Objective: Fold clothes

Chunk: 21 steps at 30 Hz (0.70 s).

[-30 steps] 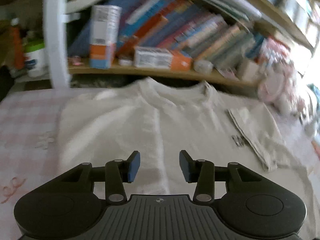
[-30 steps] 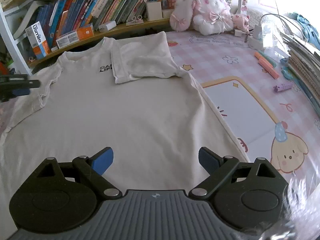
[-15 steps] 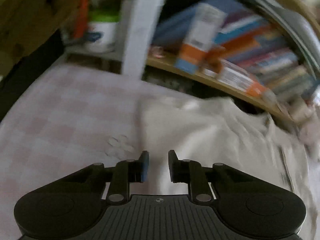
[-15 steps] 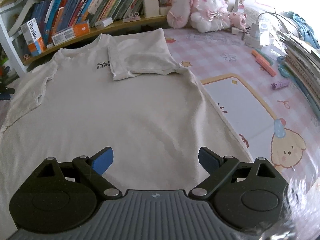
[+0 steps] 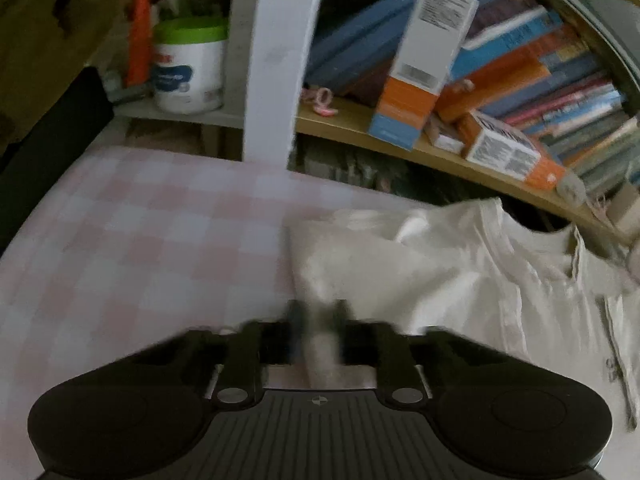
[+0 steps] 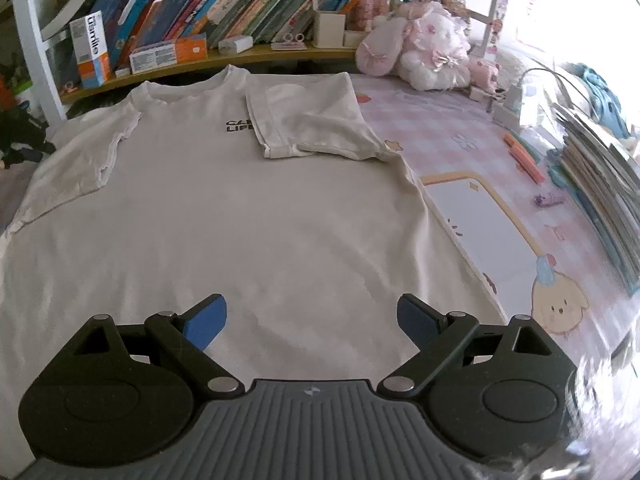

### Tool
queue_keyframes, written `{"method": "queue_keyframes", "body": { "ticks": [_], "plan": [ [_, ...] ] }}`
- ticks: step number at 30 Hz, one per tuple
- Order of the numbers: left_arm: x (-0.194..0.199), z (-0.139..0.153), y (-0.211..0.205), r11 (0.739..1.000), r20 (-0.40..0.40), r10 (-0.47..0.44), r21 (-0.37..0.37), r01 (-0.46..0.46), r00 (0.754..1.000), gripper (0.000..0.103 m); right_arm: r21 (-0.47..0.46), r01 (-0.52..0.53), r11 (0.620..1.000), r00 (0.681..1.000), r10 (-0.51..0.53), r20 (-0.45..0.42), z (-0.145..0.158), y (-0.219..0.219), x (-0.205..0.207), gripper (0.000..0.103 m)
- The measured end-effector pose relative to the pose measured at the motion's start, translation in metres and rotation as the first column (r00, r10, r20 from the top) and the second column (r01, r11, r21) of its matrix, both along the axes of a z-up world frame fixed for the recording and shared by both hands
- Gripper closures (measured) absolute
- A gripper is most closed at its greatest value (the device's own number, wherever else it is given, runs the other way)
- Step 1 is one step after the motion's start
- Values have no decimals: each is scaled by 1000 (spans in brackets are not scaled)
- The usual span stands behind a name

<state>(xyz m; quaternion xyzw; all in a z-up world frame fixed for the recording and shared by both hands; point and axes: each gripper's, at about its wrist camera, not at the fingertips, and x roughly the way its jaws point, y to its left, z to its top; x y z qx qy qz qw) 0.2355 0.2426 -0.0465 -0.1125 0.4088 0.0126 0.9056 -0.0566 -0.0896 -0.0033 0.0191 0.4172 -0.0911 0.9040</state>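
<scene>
Because the white T-shirt (image 6: 240, 220), flat on the checked table (image 5: 140, 240), is thin and limp, sleeve edges suit best; left gripper (image 5: 318, 320) pinches its sleeve, right gripper (image 6: 312, 316) hangs wide, empty.

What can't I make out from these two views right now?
- Left gripper fingers: motion-blurred in the left wrist view; shut on the T-shirt sleeve edge, contact unclear.
- Chest print: partly covered by the folded-over sleeve, right wrist view.
- Shirt hem: hidden behind the right gripper body, fingers open.
</scene>
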Motion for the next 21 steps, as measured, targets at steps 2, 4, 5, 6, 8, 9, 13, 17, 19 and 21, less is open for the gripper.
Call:
{"method": "queue_keyframes", "body": {
  "ticks": [2, 4, 5, 6, 8, 9, 13, 17, 19, 21],
  "plan": [
    [-1, -1, -1, 999, 27, -2, 32, 1, 1000, 101, -6, 12, 1000, 1000, -12, 2, 1, 6, -2, 11],
    [2, -2, 2, 998, 48, 5, 68, -8, 999, 101, -13, 21, 1000, 1000, -21, 7, 3, 10, -4, 11],
    [5, -2, 4, 997, 48, 7, 77, -11, 999, 101, -18, 20, 1000, 1000, -20, 12, 4, 12, -6, 11],
    [9, -3, 6, 996, 47, 5, 84, -9, 999, 101, -21, 23, 1000, 1000, -22, 15, 5, 13, -8, 11],
    [16, -3, 8, 995, 43, -10, 97, 6, 999, 101, -21, 36, 999, 999, -36, 15, 6, 14, -10, 11],
    [18, -3, 9, 995, 41, -18, 100, 13, 999, 101, -19, 46, 999, 999, -45, 13, 5, 14, -10, 11],
    [16, -5, 8, 989, 44, -42, 143, 35, 998, 99, -12, 49, 999, 999, -49, 9, 5, 14, -12, 11],
    [6, -2, -1, 961, 44, -62, 274, 47, 997, 80, -21, 29, 999, 1000, -28, 13, 7, 15, -19, 11],
    [-14, 6, -5, 945, 82, -63, 325, 33, 995, 65, -21, 29, 999, 999, -29, 16, 8, 10, -25, 11],
    [-44, 15, -3, 951, 138, -103, 303, 57, 985, 52, -18, 33, 999, 999, -33, 20, 9, 4, -31, 11]
  ]
}}
